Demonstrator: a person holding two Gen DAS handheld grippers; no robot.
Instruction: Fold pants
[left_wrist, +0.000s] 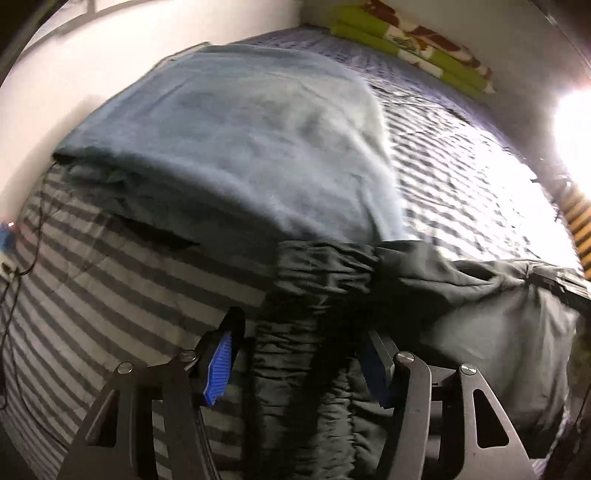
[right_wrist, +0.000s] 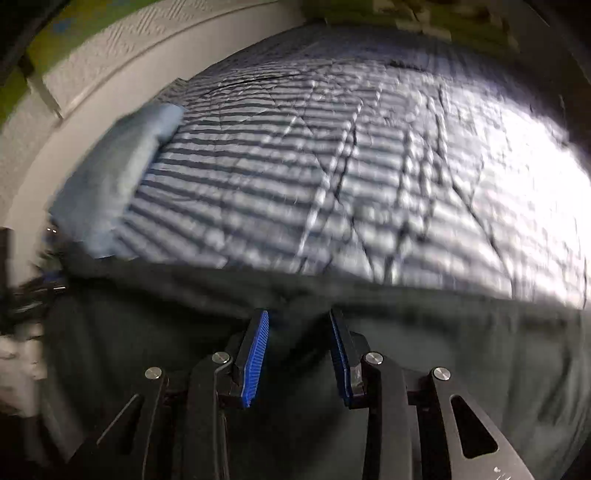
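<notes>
dark pants (left_wrist: 325, 295) bunched between parted left fingers (left_wrist: 221, 358), grip unclear; right fingers (right_wrist: 255, 354) narrowly apart over pants; striped bed (left_wrist: 110, 295) beneath

Dark pants (left_wrist: 325, 302), elastic waistband gathered and bunched; crumpled on striped bed (left_wrist: 110, 280), beside folded blue-grey blanket (left_wrist: 236, 147).

left wrist: steep down, close over bed (left_wrist: 110, 280) | right wrist: same | shared: striped bed

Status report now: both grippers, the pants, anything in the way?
Left gripper open over gathered waistband. Right gripper part open over dark pants; grip unclear. Blue blanket lies just beyond.
</notes>
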